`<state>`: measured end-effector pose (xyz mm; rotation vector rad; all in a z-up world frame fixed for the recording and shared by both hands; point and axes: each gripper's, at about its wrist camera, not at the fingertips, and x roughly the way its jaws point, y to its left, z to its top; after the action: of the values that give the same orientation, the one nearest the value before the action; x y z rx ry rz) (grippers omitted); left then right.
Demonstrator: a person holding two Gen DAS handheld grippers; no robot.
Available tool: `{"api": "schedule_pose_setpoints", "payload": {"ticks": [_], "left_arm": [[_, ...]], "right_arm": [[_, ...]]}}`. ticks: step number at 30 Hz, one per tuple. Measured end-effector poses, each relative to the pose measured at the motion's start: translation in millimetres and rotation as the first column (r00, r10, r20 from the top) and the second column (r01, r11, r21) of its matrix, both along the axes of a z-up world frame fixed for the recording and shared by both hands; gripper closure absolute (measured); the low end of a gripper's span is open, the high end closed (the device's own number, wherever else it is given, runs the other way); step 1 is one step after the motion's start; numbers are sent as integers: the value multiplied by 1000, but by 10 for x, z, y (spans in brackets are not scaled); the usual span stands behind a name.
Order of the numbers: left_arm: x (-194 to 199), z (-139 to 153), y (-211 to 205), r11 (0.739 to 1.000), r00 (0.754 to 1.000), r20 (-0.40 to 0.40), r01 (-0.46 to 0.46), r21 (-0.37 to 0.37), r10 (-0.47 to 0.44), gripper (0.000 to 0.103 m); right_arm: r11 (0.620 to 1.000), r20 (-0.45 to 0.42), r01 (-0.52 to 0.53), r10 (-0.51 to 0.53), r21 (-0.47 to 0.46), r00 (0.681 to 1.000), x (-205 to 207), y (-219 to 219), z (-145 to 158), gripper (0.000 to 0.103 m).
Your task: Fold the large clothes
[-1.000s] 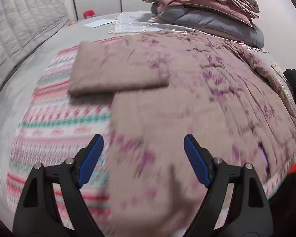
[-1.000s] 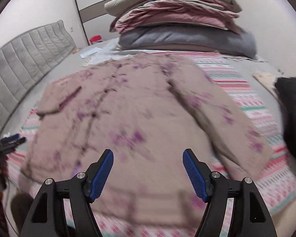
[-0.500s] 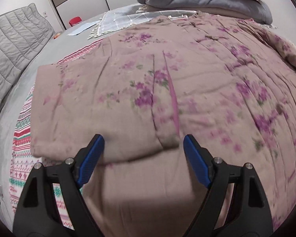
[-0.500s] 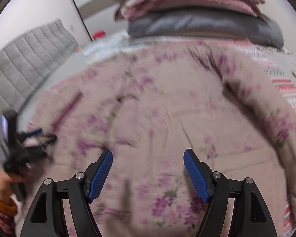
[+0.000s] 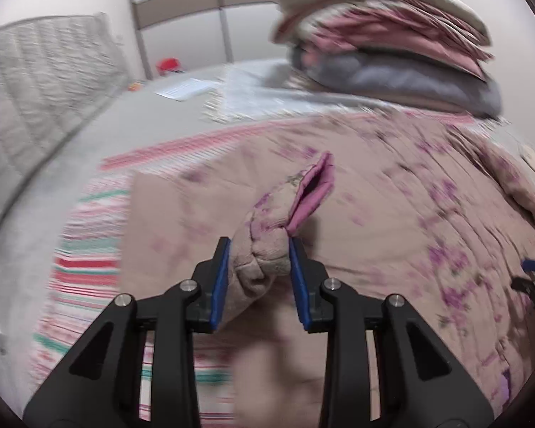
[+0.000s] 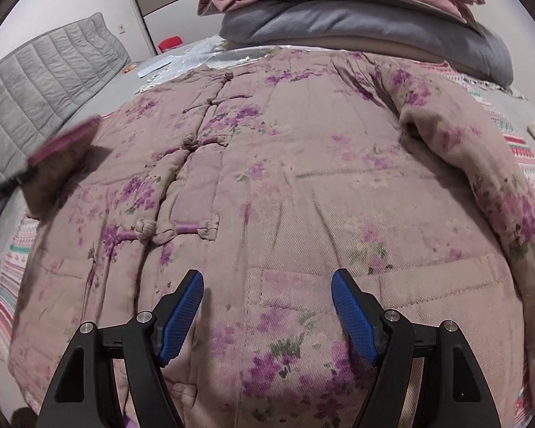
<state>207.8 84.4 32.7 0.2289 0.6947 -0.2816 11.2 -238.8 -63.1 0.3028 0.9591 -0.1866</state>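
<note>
Between the 2 blue pads of the left gripper point(image 5: 258, 267) sits a bunched wad of sleeve point(image 5: 267, 246), its pink-lined cuff point(image 5: 312, 192) poking out past the fingertips. The jaws are closing on that wad and the pads already press both its sides. Taking it near the cuff makes sense, since that gives control over the whole length of the sleeve when it is carried across the body of the garment.

The right gripper point(image 6: 267, 315) hangs with its jaws spread wide and nothing between them, low over the front panel beside a patch pocket point(image 6: 303, 292), probably placed to steady the body or take the hem.

The quilted floral jacket point(image 6: 303, 164) lies front up and spread flat on a striped blanket point(image 5: 85, 274), its knotted fastenings point(image 6: 176, 232) done up along the placket, which keeps the 2 fronts from sliding apart in folding. The other sleeve point(image 6: 481, 178) rests along the jacket's far side, not yet folded in. A stack of folded bedding point(image 5: 392, 53) sits beyond the collar, and a grey padded headboard point(image 6: 42, 82) stands off to one side.
</note>
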Motion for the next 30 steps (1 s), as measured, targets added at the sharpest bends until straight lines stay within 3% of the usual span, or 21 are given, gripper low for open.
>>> {"api": "schedule_pose_setpoints", "payload": {"ticks": [6,11,15,17,24,25,27,28,29,30], "left_arm": [[191,336,564,984,982,79,-173,40,169,70],[358,467,1129,947,944,116,-318,55,310,71],[464,533,1597,899,896,141,-433,60,422,74],[509,539,1829,869,865,148,-492,57,480,83],[702,362,2482,754,761,130,-648,107,635,81],[682,332,2541,744,750,126,-661,99,650,77],[617,303,2586,741,743,122,-668,74,658,57],[580,280,2588,738,739,122,-672,64,663,40],[555,265,2581,740,740,123,-670,59,661,31],[544,258,2574,744,744,122,-666,58,657,30]], "right_arm": [[1000,11,12,-12,12,1000,-13,-20,20,27],[1000,18,22,-22,5,1000,-30,-54,42,27],[1000,19,30,-30,7,999,-35,-71,46,27],[999,17,32,-32,7,999,-30,-71,44,27],[999,17,35,-36,14,999,-23,-64,54,27],[999,17,37,-37,16,999,-22,-65,58,27],[999,22,42,-42,21,999,-36,-76,79,27],[999,23,43,-44,22,999,-42,-83,87,27],[999,24,46,-47,21,999,-46,-91,95,27],[999,23,49,-49,20,999,-48,-98,101,27]]}}
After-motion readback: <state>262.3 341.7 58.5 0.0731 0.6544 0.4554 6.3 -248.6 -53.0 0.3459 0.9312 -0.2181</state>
